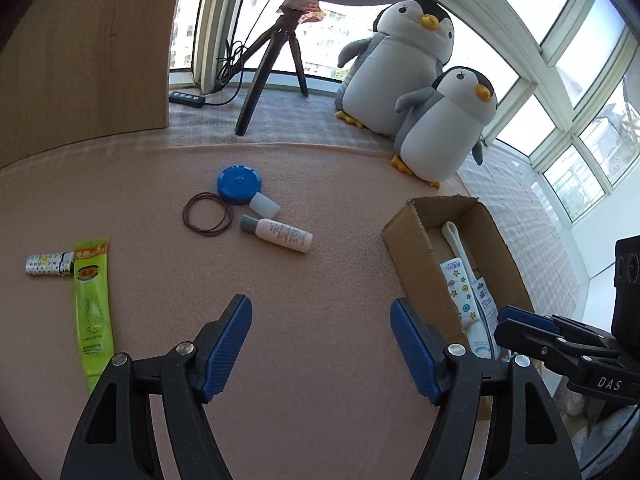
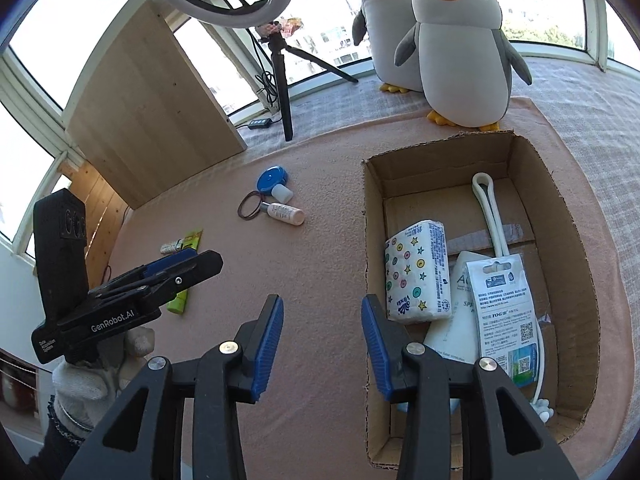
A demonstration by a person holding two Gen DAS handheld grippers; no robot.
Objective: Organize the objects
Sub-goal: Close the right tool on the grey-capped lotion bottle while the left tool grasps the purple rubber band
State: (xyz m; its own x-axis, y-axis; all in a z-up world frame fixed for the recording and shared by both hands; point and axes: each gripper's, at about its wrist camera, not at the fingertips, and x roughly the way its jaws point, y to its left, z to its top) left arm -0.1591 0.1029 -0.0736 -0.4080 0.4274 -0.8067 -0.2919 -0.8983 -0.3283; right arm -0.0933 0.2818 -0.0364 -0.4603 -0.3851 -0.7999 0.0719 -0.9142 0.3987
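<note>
Hovering wide open, the left gripper (image 1: 321,344) has nothing between its blue pads, and the right gripper (image 2: 322,344) beside it is just as spread and just as empty. Off to the left gripper's right sits the cardboard box (image 2: 576,240), already holding a tissue pack (image 2: 418,272), a carded packet (image 2: 504,312) and a white looped strap (image 2: 490,216). Still loose on the pink mat (image 1: 320,280), ahead of the left gripper: a small lotion bottle (image 1: 280,234), with a white cap (image 1: 264,205), a blue round lid (image 1: 239,184) and a ring of hair ties (image 1: 208,214) just beyond it. Off to its left lie a green tube (image 1: 93,304) and, touching the tube's top, a patterned lighter (image 1: 48,266).

My call: the bottle is the nearest candidate. To take it cleanly, turn the pads so they close across its narrow body, not along its length, and come down clear of the cap just behind it. It looks round, so it could roll; squeeze at mid-body. The hair ties are thin and flat, probably the hardest pick.
</note>
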